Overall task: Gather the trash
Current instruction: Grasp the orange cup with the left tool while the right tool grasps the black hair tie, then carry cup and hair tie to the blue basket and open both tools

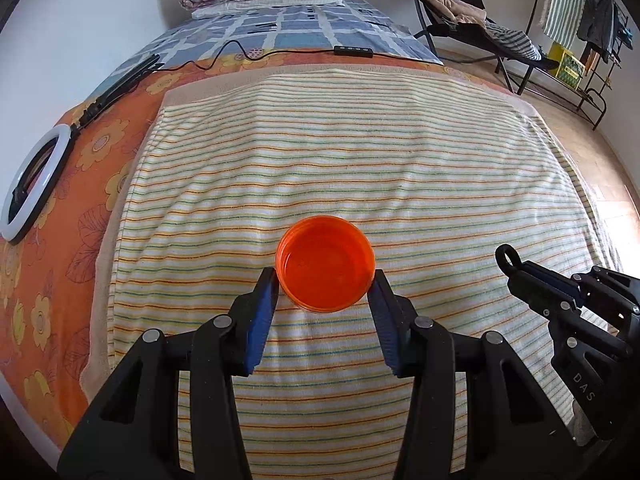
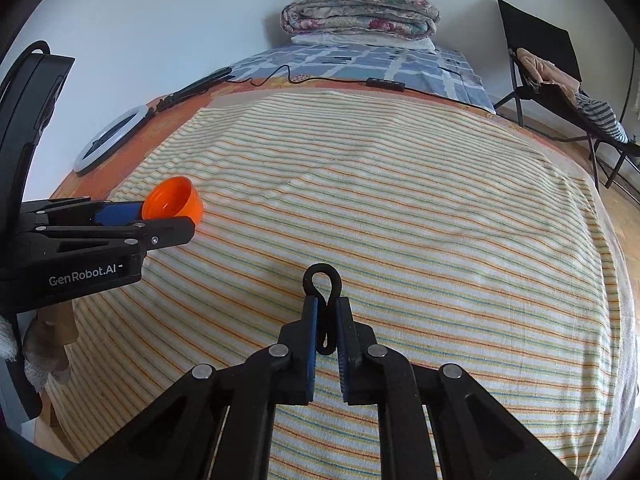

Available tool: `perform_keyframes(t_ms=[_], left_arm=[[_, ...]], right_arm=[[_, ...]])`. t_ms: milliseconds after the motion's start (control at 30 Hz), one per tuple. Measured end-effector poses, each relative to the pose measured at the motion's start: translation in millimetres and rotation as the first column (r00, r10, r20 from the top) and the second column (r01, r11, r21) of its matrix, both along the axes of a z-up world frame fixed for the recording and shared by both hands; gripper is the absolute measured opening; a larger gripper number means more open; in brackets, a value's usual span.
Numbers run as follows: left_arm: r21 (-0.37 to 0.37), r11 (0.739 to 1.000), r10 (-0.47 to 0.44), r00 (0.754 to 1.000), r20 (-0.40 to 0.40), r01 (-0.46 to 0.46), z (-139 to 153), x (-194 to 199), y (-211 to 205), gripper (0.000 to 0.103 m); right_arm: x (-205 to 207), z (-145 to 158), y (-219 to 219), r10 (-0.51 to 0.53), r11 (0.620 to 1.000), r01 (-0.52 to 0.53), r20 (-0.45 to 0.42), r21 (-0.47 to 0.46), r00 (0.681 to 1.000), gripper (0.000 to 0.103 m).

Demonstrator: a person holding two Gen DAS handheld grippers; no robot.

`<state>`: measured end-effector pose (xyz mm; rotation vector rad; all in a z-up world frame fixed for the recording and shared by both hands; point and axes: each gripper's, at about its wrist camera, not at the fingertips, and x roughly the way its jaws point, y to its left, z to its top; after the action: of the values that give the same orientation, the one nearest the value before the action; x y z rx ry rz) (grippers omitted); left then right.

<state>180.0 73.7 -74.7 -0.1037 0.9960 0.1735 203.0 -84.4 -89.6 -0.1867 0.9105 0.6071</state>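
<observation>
On the striped towel (image 1: 360,152) covering a bed, both pieces of trash are already gripped. Left gripper (image 1: 325,280): jaws half-closed on the sides of an orange cup (image 1: 326,266), its mouth tilted toward the camera. Right gripper (image 2: 326,322): jaws narrowed onto a small black clip (image 2: 323,280), its loop protruding ahead. Collection step under way; next move probably calls for carrying both to a bin, none visible. Surroundings: ring light (image 1: 34,184), folded quilt (image 2: 360,10), chair (image 2: 560,80).

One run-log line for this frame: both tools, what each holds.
left tool: shut on orange cup | right tool: shut on black loop clip | surface: striped cloth on bed
</observation>
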Motion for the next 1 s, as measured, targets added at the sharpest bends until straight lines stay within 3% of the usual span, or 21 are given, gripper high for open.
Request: perform_keyframes(t_ms=[533,1000], left_arm=[[0.009,0.996,-0.084,0.993,0.087,0.084,51.5,-56.5,-42.1,0.047],[-0.001,0.982,-0.186,0.978,0.097,0.187,77.2,-152.2,-89.1,0.047]], right_arm=[[-41.2,46.8,-36.8,-0.029,0.997,0.026,0.046,0.067,0.999,0.007],[-118.9,79.4,-78.5,-0.039,0.994,0.035,0.038,0.104,0.999,0.007]])
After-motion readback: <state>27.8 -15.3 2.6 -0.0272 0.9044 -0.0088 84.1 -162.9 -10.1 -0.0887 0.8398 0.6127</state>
